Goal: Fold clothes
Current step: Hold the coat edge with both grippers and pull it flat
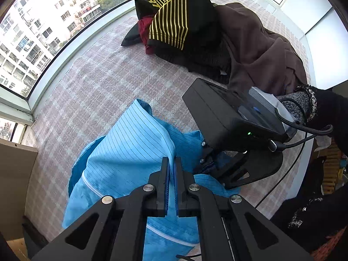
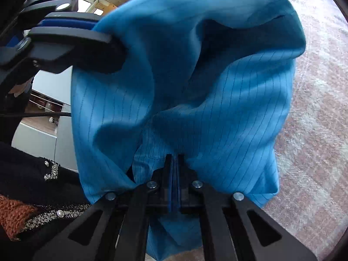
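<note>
Both the left hand-held gripper [image 1: 171, 163] and the right hand-held gripper [image 2: 174, 159] pinch the blue garment [image 1: 121, 152], whose lower part is cut off.

text: gold letters, perhaps "AT" | on: black garment [image 1: 174, 15]

Both hand-held grippers are matte black, with silver rivets and blue finger pads: left hand-held gripper [image 1: 171, 163], right hand-held gripper [image 2: 174, 159]. Behind the right one, black cables [image 1: 304, 128] trail past a black sleeve [image 1: 326, 108] with speckled trim.
</note>
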`<state>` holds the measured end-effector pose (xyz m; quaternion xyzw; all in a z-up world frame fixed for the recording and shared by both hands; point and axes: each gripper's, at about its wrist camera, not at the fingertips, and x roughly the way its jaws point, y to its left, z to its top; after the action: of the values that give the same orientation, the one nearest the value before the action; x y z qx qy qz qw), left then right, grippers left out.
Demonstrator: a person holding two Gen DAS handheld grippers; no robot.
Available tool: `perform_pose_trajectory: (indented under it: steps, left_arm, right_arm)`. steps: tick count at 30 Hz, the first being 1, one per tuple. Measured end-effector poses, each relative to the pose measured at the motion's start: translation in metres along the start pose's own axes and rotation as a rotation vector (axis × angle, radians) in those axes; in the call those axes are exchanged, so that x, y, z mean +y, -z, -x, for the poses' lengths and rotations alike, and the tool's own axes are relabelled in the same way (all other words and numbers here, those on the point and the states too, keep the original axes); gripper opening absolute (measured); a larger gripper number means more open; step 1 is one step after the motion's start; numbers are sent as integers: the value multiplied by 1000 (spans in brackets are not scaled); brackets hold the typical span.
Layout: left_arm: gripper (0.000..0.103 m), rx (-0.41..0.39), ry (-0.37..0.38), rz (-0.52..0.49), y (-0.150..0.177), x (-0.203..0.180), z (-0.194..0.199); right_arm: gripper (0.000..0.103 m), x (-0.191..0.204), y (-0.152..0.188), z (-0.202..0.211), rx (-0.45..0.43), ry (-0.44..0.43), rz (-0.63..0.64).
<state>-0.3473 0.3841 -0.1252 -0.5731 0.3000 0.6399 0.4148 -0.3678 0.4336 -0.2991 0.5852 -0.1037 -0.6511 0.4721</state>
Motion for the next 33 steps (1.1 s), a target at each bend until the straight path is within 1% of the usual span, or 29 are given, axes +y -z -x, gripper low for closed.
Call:
perform_pose_trajectory:
  steps: [1,4,7,8,9,11,14,16,20,21,23,24,26,27,28,29,30,32,33]
  left_arm:
    - [3,-1,2,2,0,1,0]
    - [3,-10,11,9,2,4,2]
    - [3,-18,16,15,0,5,4]
    - [3,-19,21,15,0,5,4]
    - [3,-21,21,12,-1,3,5]
    - [3,-24,14,10,0,3,6]
    - [3,-22,11,14,2,6,4]
    - [3,-23,7,17,4,8,4]
    - [3,-40,15,24,7,9,4]
    - [3,-44,23,23,6,8,2]
    - [4,-45,48,11,4,2,-3]
    - [4,-50,59,10,1,-1,-7]
    - [6,-56,83,5,-5,-6,-16]
    - [11,-47,94,3,-8,-8,-22]
    - [12,-39,101,9,-11,-9,-27]
    - [11,-42,110,13,-11,-9,-24]
    - [11,-46,120,16,-10,-9,-21]
    - [15,-102,106,8,1,-5,3]
    - [17,-135,90,9,11,1,18]
  right_arm:
    - [3,-1,0,2,1,-13,-4]
    - [4,7,5,37,-53,38,44]
    - [3,8,0,59,-130,175,73]
    - [3,7,-4,58,-142,213,81]
    - [3,5,-8,50,-139,233,88]
    - [3,0,-25,21,-116,207,84]
    - [3,-5,-37,-19,-86,163,84]
    - [3,-5,-37,-14,-95,142,63]
    - [3,-4,-11,46,-149,212,18]
    - [3,-4,-2,59,-152,238,1]
    - [3,-5,12,72,-138,265,-20]
    - [3,-8,16,70,-129,252,-31]
    - [4,-16,20,47,-100,189,-76]
    - [4,-19,21,37,-84,164,-93]
    - [4,-18,23,29,-64,180,-85]
    - [4,-17,24,24,-51,195,-79]
    - [4,-14,26,35,-74,211,-83]
    - [4,-8,30,58,-122,247,-90]
    - [4,-3,36,75,-149,299,-89]
